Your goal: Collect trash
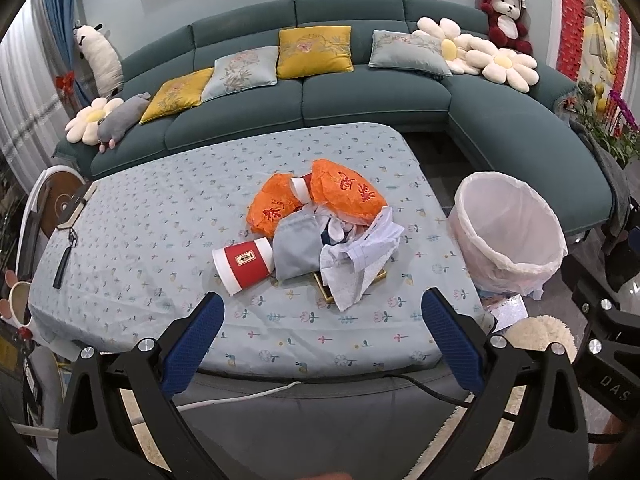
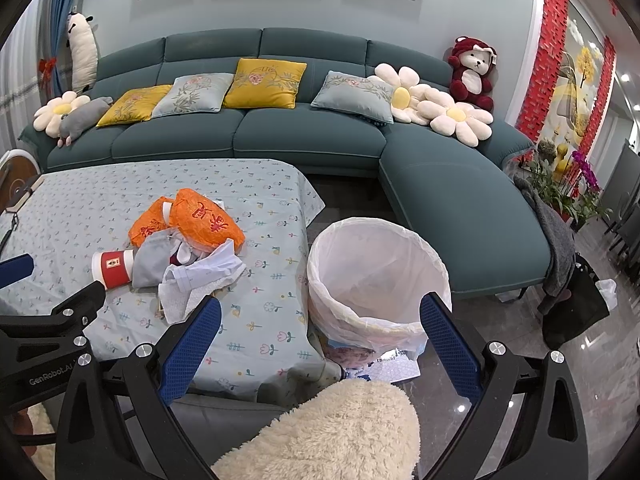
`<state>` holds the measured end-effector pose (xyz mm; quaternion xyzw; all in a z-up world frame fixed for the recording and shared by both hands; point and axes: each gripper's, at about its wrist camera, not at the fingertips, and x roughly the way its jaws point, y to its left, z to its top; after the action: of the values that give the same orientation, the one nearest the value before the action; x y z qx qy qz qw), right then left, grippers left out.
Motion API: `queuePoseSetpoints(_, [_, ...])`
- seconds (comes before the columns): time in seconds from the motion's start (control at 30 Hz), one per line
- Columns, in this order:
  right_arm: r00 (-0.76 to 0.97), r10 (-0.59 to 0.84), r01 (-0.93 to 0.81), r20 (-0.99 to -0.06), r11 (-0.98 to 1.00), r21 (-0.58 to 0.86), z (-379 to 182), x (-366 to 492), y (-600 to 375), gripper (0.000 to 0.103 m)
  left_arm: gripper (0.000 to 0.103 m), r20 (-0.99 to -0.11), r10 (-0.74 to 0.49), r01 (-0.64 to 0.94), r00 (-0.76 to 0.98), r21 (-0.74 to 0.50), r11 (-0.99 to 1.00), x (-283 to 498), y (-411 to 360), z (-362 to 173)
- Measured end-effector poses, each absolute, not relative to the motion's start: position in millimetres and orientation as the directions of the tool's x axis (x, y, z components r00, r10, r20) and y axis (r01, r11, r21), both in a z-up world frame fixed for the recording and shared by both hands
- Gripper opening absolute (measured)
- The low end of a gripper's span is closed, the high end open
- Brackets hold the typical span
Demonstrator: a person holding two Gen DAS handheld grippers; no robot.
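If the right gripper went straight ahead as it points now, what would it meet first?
Most likely the lined trash bin beside the table; the open right gripper frames it between its jaws. Depth is uncertain.

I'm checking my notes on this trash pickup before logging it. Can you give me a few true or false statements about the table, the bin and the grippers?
1. The red cup lies on its side on the table. True.
2. The left gripper is shut on the cup. False: it is open and holds nothing.
3. The bin stands on the floor beside the table, lined with a white bag. True.
4. The orange bags are already in the bin. False: they lie on the table in the trash pile.
5. The right gripper is open, holding nothing. True.
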<state>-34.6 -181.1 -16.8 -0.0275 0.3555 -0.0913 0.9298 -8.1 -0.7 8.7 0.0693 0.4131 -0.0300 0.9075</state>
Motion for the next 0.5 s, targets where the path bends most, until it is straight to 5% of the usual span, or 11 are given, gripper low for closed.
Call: queuePoseSetpoints(0.5, [0.731, -0.191, 0.149, -0.655, 0.982, -0.120, -17.4, -34.5, -179.9, 0.095, 0.095, -0.751, -0.006, 0.125, 0.660, 0.101, 0.987, -10.1, -3.3, 6.2])
